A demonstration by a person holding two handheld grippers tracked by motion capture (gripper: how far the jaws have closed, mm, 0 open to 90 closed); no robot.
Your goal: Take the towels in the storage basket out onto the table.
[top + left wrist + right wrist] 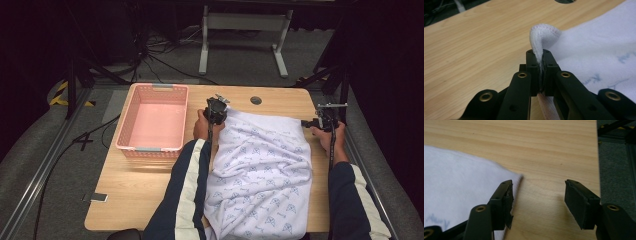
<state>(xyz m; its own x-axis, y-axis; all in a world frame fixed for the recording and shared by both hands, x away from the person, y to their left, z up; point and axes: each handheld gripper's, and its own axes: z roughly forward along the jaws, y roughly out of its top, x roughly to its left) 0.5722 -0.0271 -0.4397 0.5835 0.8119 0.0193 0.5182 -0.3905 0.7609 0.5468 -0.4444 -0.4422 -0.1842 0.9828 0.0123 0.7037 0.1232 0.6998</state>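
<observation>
My left tool is pressed together on the far left corner of the white printed cloth; in the left gripper view the hemmed corner curls up out of the closed jaws, and the rest of the cloth spreads away to the right of that tool over the worktop. My right tool stands spread wide and holds nothing: its left jaw sits at the edge of the cloth's far right corner, its right jaw over bare wood. Seen from above, the right tool sits at that corner, and the cloth runs back from both tools toward me and hangs over the near edge. The pink basket stands to the left of my left tool, apart from the cloth.
</observation>
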